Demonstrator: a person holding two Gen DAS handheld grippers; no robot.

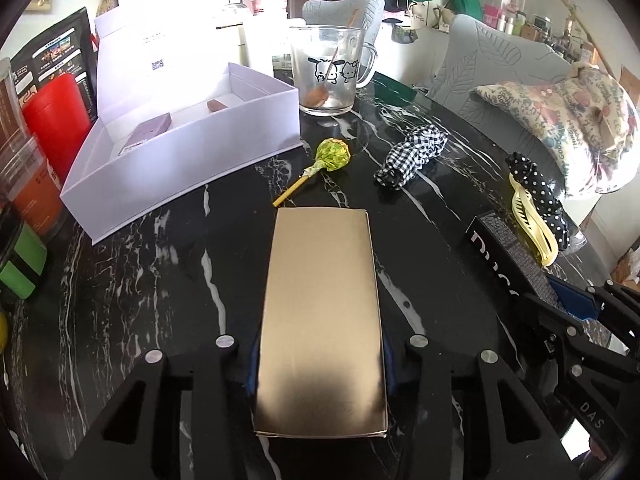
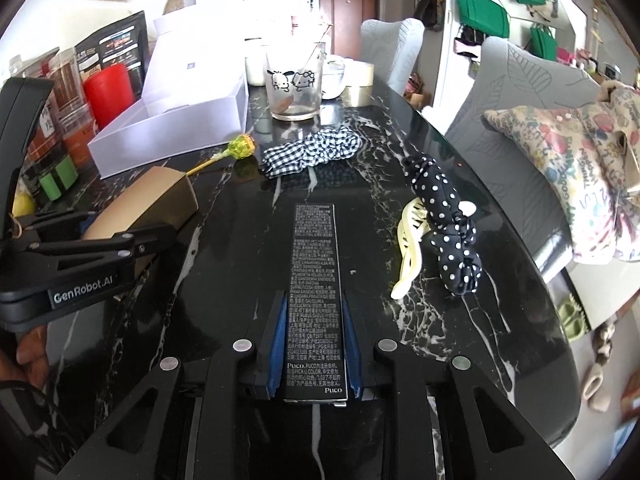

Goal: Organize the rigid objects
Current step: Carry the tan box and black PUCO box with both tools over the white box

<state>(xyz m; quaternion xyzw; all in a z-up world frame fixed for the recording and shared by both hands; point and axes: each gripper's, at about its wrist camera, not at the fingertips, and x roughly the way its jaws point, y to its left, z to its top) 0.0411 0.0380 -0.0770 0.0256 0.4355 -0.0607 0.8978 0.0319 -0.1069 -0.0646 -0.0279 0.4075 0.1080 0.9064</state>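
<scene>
Gold box [image 1: 320,320] sits clamped at its near end in the left gripper [image 1: 320,376], its long axis running straight away from the tool over the black marble table [image 1: 160,280]. Beside it, the right gripper [image 2: 314,360] is clamped on the slim black carton [image 2: 314,280], also lengthwise. Farther off and to the left lies the open white box [image 1: 180,152]; the left hand looks nearer to it.

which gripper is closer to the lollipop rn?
Left. The left gripper, shut on the gold box, sits just behind the lollipop, with the box's far end nearly at its stick. The right gripper, shut on the black box, is farther off, to the right.
</scene>
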